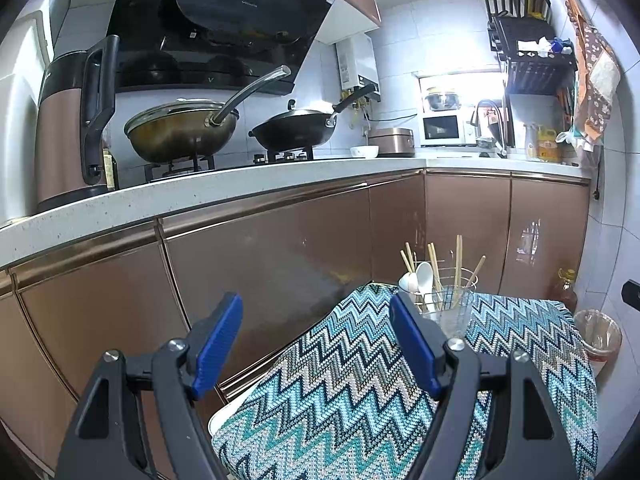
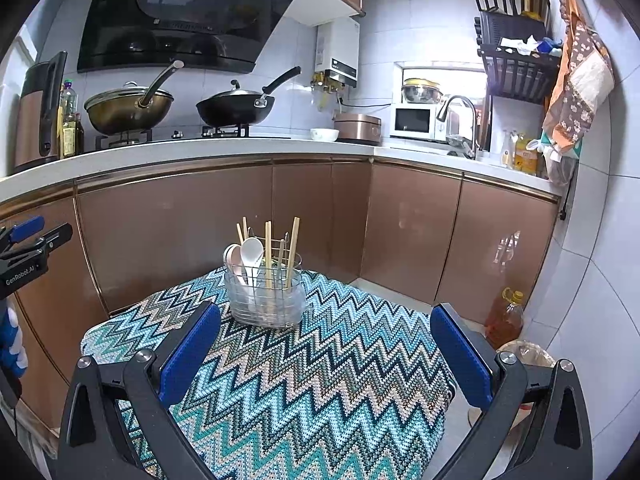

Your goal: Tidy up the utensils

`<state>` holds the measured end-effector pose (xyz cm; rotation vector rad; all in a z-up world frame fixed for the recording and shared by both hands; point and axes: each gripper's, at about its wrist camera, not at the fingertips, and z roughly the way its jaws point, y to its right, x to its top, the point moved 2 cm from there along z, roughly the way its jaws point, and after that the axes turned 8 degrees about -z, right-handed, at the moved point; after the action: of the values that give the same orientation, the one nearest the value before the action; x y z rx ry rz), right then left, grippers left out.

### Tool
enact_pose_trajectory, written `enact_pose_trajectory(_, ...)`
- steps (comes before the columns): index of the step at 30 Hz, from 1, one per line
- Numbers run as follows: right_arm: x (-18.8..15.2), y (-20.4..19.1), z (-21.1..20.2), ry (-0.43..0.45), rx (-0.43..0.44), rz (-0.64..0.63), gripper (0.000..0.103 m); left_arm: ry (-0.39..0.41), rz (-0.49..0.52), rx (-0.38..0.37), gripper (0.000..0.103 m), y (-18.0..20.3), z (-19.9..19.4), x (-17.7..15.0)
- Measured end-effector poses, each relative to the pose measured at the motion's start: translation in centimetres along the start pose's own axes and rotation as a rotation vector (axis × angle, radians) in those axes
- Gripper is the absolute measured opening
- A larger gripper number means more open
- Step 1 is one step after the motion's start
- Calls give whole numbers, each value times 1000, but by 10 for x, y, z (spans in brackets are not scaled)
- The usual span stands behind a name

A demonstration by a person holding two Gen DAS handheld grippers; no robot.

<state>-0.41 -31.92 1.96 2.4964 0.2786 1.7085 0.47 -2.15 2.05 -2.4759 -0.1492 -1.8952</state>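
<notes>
A clear plastic utensil holder [image 2: 266,300] stands on the far part of a small table covered with a zigzag cloth [image 2: 320,380]. White spoons [image 2: 250,256] and several wooden chopsticks [image 2: 293,252] stand upright in it. My right gripper [image 2: 326,354] is open above the cloth, short of the holder, with nothing between its blue pads. My left gripper [image 1: 316,344] is open too, raised off the table's left edge; its right finger covers part of the holder [image 1: 452,312]. The left gripper [image 2: 28,240] also shows at the right wrist view's left edge.
Brown cabinet doors [image 2: 180,232] run close behind the table under a white counter [image 2: 200,148]. Two woks [image 2: 128,108] sit on the stove, and a brown kettle [image 1: 68,128] stands on the counter. On the floor at the right are an oil bottle [image 2: 506,314] and a bin [image 1: 600,336].
</notes>
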Motion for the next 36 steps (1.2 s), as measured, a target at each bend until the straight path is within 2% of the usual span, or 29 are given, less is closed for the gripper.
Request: enact_pose_trajectory(36, -18, 2, 12, -52, 2, 10, 103, -73, -9, 36, 74, 9, 8, -22)
